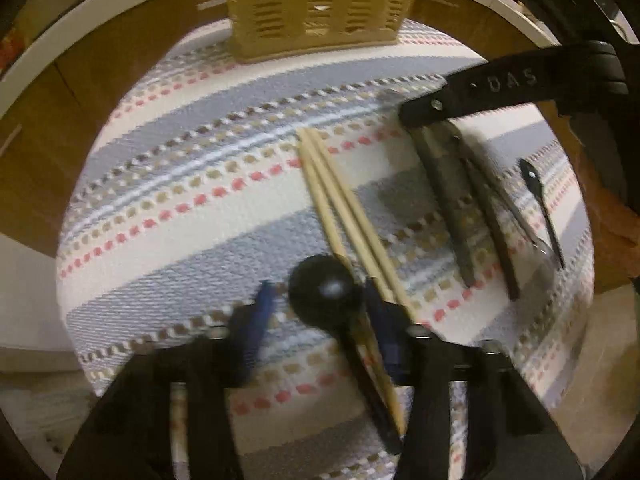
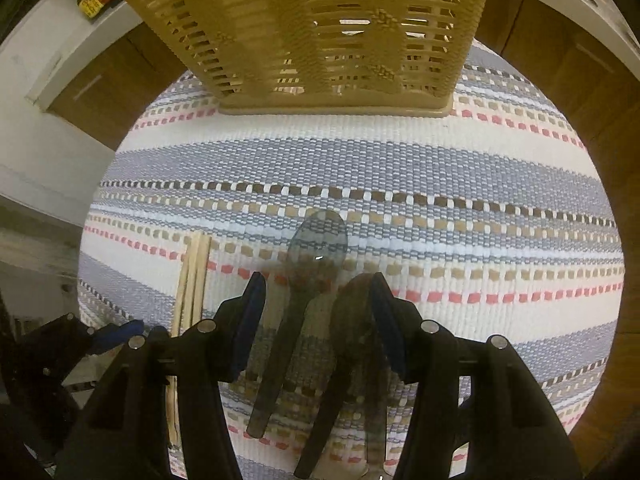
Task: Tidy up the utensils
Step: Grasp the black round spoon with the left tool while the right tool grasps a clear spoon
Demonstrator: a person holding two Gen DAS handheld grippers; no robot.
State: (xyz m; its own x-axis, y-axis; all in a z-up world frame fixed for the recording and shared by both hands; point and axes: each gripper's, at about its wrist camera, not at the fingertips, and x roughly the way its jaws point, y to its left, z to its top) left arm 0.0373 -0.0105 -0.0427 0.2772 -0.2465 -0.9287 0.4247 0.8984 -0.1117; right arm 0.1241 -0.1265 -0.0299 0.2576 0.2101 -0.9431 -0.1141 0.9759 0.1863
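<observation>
The left gripper (image 1: pixel 316 316), jaws spread, straddles a black spoon (image 1: pixel 326 292) lying across the wooden chopsticks (image 1: pixel 340 208) on the striped mat (image 1: pixel 180 184); closing here could pinch a chopstick along with the spoon. The right gripper (image 2: pixel 318 312), also spread, brackets a translucent spoon (image 2: pixel 318 240) beside another blurred utensil (image 2: pixel 356 320), so it risks a double grab, with the slotted basket (image 2: pixel 320 32) well ahead.

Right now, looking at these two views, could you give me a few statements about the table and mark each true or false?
1. A tan slotted basket stands at the far end of the striped mat. True.
2. The wooden chopsticks are inside the basket. False: they lie on the mat.
3. The left hand-held gripper is open around a black spoon. True.
4. The right hand-held gripper is clamped shut on a fork. False: it is open over smoky translucent spoons.
</observation>
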